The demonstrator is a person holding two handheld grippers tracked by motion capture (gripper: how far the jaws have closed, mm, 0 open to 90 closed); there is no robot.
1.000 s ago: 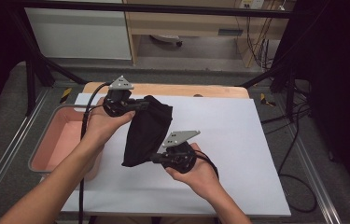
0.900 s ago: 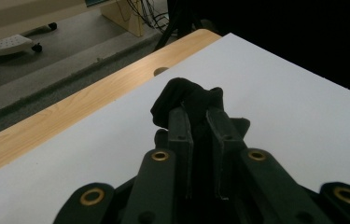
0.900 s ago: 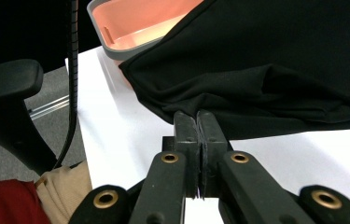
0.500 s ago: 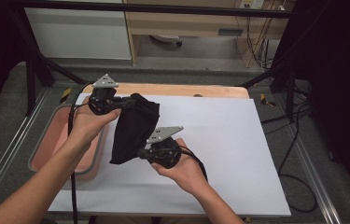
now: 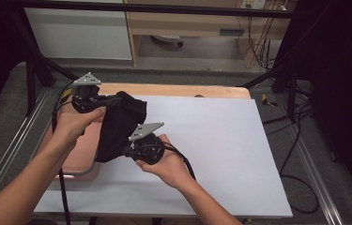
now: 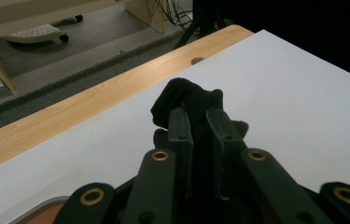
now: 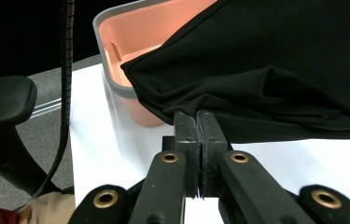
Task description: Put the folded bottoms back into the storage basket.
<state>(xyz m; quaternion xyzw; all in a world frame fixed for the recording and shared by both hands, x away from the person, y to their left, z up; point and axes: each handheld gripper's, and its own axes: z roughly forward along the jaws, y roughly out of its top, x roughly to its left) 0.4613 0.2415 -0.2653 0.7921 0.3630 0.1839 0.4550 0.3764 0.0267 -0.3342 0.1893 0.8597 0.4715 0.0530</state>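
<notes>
On the white table [image 5: 220,140], largest first, I list what I have under my hands.

Item 1, table: white top with a wooden strip along the far edge; the middle and right lie bare.

Item 2, pink bin [image 5: 77,157]: grey-rimmed, at the table's left edge, partly covered by the cloth in the high view; its near corner shows in the right gripper view [image 7: 116,46].

Item 3, black cloth [image 5: 119,124]: lifted off the table and stretched between my two grippers, hanging partly over the bin's right rim. One bunched corner sits in the left jaws [image 6: 186,100]; a hem edge sits in the right jaws [image 7: 256,70].

Item 4, left gripper [image 5: 112,99]: jaws narrow, pinched on the bunched corner.

Item 5, right gripper [image 5: 127,152]: jaws fully together, clamped on the thin hem.

Risks, as I judge them: the right pinch takes only a sliver of hem, so a hard pull apart could slide it free and drop that side onto the table. The hanging fold could also catch on the bin rim and drag the bin.
</notes>
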